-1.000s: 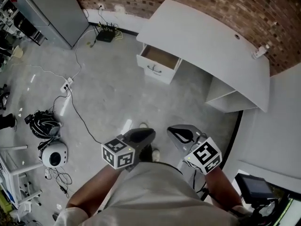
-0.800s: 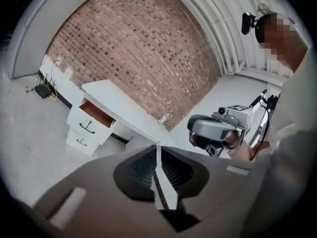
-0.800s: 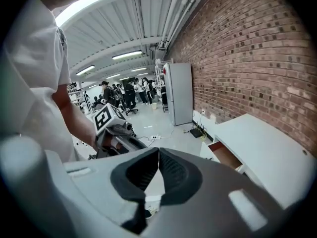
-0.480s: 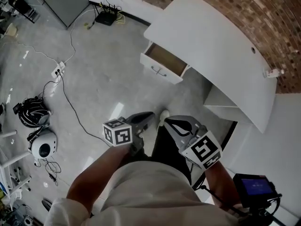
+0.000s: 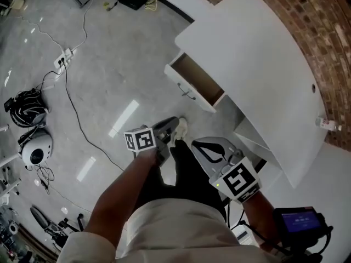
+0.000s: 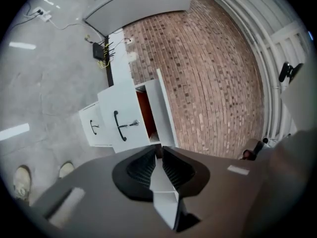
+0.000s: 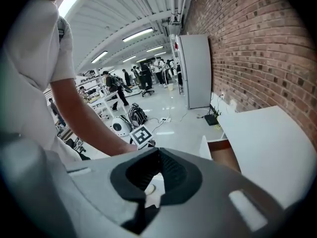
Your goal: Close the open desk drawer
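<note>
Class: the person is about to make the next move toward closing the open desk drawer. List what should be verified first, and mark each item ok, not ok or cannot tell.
1. Drawer stands pulled out from the desk, front and handle facing the person: ok.
2. Left tongs free: jaws together, nothing between them: ok.
3. Right tongs free: jaws together, nothing between them: ok.
4. Tongs at the drawer front: both hang apart from it: not ok.
5. Way to the drawer: only floor shows between the tongs and the front: ok.
6. Nothing sticks up out of the drawer: the inside that shows looks bare: ok.
</note>
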The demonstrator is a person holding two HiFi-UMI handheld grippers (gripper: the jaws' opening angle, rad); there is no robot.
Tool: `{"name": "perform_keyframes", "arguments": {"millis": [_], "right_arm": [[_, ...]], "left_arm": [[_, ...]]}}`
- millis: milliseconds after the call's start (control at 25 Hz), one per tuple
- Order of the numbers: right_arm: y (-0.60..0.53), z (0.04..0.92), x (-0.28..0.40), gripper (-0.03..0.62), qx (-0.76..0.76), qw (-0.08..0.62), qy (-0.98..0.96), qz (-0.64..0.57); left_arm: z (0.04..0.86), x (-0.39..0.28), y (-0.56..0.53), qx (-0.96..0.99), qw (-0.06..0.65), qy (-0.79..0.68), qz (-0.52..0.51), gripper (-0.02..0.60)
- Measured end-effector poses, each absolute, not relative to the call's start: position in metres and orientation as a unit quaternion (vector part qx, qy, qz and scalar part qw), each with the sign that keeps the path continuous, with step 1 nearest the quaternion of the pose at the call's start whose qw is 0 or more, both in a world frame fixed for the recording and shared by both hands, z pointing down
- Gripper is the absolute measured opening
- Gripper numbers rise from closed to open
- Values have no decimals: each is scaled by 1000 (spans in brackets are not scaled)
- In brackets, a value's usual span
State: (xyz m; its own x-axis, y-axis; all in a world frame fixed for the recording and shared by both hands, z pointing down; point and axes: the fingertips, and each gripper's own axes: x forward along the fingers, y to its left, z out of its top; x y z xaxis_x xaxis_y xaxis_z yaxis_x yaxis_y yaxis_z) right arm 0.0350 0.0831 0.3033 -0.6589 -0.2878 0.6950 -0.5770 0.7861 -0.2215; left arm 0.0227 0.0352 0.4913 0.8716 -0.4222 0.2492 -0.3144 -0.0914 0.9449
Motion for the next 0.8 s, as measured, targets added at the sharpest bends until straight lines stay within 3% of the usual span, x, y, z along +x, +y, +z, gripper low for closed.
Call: {"name": "perform_keyframes", "arguments": {"millis": [160,440,800], "right_arm": [[56,331,50,5,217,358,-882,216],[39,368,69,5,168,382,-880,225],[38,402,89,5,157,390,-871,254]], "left_arm": [[539,42,-6,710,647,-266,-83,77],[616,53,-57,665,668,-308,-127,77],[657,68,-68,628,699,-292,-176,84]]}}
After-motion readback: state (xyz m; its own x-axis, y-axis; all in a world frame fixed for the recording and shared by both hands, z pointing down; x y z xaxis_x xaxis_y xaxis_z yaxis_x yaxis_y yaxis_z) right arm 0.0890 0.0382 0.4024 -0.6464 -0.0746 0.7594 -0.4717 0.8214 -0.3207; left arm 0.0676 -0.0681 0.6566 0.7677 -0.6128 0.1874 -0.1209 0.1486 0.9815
